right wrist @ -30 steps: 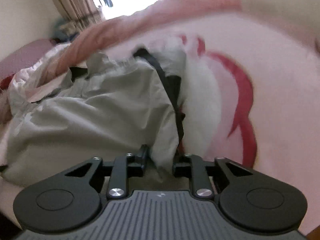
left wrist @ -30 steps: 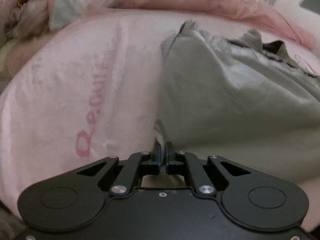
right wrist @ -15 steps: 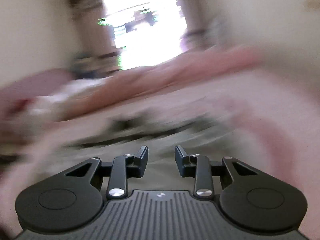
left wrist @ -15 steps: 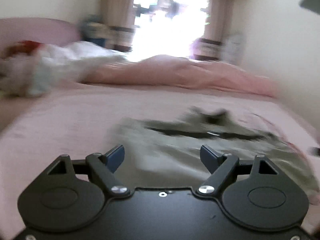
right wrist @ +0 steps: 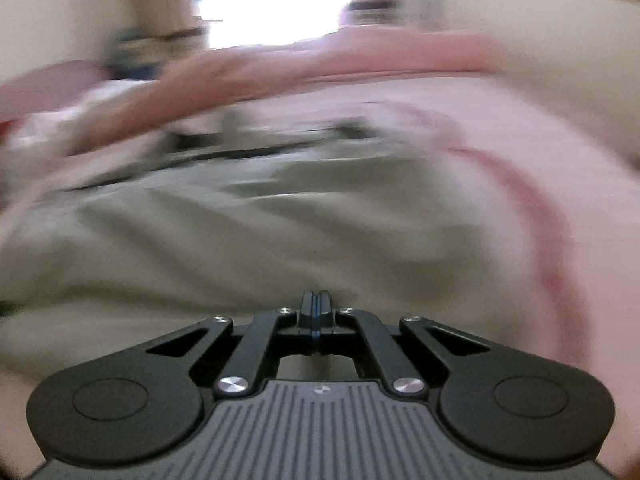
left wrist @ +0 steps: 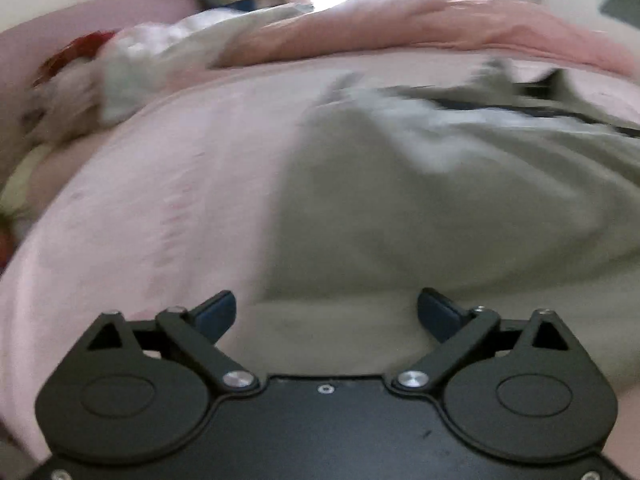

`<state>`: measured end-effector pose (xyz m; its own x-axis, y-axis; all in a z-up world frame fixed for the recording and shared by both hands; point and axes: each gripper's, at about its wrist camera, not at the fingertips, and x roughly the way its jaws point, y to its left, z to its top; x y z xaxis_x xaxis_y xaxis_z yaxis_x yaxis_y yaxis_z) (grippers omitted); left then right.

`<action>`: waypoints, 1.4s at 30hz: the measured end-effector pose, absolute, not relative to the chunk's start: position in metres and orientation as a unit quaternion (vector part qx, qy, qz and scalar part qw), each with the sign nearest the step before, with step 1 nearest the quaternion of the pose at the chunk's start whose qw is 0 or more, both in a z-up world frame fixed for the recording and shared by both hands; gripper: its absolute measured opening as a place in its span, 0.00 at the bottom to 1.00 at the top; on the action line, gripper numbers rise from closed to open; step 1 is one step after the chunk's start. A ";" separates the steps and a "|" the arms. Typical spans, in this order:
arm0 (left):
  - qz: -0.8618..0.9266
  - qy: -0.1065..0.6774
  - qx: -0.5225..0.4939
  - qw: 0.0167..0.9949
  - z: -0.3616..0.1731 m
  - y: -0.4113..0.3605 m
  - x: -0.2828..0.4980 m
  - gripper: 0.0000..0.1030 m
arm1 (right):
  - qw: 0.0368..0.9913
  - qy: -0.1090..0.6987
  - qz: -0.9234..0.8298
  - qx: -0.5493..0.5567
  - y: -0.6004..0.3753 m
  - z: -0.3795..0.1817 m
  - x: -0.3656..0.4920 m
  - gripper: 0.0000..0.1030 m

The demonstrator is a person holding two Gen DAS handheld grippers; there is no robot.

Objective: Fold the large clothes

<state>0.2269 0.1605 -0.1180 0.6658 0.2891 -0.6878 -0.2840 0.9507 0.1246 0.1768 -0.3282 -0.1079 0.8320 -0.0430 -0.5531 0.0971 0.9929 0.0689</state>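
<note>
**Grippers and garment, bed surface**

Left gripper (left wrist: pixel 326 314): fingers (left wrist: pixel 214 312) spread wide, holding nothing, poised over the grey-green garment (left wrist: pixel 460 208). Right gripper (right wrist: pixel 316 308): fingers pressed together, nothing visibly between them. Garment lies spread on pink bedsheet (left wrist: pixel 160 200); views blurred.

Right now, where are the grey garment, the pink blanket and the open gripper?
grey garment (left wrist: pixel 460 216): left wrist view, middle of its flat cloth.
pink blanket (left wrist: pixel 420 24): left wrist view, top of the bunched ridge.
left gripper (left wrist: pixel 326 314): left wrist view, gap between its spread fingertips.
</note>
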 end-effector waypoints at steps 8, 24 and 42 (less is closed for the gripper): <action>0.154 0.325 0.013 0.933 -0.077 0.140 0.223 0.93 | 0.967 0.243 -0.052 0.064 -0.326 -0.084 0.166 0.13; 0.083 0.270 0.057 0.958 -0.135 0.081 0.309 0.99 | 0.968 0.237 0.063 0.056 -0.233 -0.114 0.215 0.00; 0.176 0.300 -0.001 0.938 -0.102 0.150 0.305 1.00 | 0.970 0.240 -0.031 0.031 -0.306 -0.067 0.200 0.89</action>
